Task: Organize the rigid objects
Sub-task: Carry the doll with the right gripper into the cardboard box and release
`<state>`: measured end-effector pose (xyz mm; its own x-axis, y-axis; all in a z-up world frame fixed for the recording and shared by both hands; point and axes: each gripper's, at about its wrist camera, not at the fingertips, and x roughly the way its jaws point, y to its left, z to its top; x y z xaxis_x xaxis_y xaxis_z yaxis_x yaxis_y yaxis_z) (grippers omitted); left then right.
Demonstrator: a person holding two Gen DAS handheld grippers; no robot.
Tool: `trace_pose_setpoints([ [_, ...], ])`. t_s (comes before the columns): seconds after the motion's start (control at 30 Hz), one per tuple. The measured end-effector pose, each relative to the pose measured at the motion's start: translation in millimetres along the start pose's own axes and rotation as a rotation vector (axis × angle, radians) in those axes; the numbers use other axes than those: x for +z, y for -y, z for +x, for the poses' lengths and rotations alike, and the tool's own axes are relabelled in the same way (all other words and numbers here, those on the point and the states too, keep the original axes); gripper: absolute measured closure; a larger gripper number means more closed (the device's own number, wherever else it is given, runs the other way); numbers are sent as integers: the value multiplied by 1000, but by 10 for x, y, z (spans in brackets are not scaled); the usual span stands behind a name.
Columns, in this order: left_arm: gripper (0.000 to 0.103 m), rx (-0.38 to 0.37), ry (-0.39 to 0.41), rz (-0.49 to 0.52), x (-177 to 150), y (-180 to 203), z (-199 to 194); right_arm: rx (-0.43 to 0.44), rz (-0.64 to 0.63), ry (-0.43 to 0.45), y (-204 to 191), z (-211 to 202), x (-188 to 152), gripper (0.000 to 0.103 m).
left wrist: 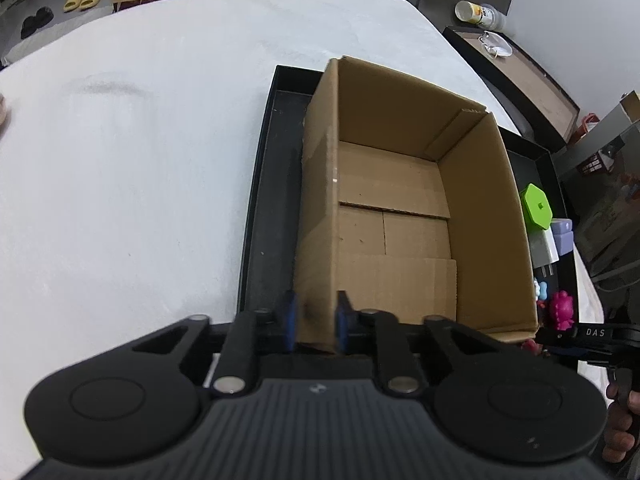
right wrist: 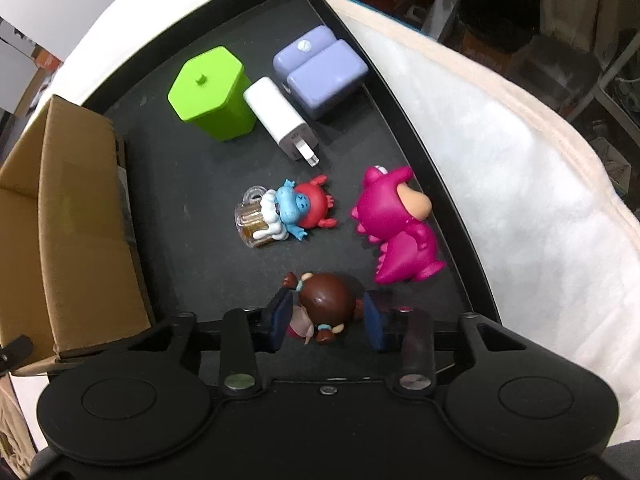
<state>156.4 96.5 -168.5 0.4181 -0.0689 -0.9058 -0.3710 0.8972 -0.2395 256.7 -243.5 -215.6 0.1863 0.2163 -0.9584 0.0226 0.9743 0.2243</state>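
Gripping the near left wall of the box [left wrist: 400,184], the left gripper [left wrist: 314,326] has one blue pad outside the cardboard and one inside, closed narrow on that wall. In the left wrist view the box stands open-topped inside a black tray [left wrist: 260,208] on a white cloth [left wrist: 140,160]; only its bare flaps show inside. Its long axis runs away from the camera. To its right, still within the tray, sit a green tub [left wrist: 538,206], a lilac block [left wrist: 562,236], a white charger [left wrist: 544,252] and a pink toy [left wrist: 562,308], partly hidden by the box wall. In the right wrist view the tray [right wrist: 400,92] holds all the loose items, with the box [right wrist: 68,216] at its left edge. The green tub [right wrist: 212,92] stands upright with its lid knob up; the charger [right wrist: 280,118] lies flat beside it, prongs toward the camera; the lilac block [right wrist: 320,72] is near the far rim. A red and blue figure [right wrist: 296,210] lies on its side against a clear mug [right wrist: 252,220]. The pink toy [right wrist: 400,228] lies along the right rim, head away from the camera. The right gripper [right wrist: 328,320] is moderately open around a brown-haired doll [right wrist: 324,304], which lies crosswise between the pads; whether they press it I cannot tell.
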Motion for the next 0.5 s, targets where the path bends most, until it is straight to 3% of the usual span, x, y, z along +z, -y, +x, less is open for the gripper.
trace_pose_setpoints([
  [0.5,89,-9,41,21,-252,51,-106,60,-17,76,-99,-396,-216,73],
])
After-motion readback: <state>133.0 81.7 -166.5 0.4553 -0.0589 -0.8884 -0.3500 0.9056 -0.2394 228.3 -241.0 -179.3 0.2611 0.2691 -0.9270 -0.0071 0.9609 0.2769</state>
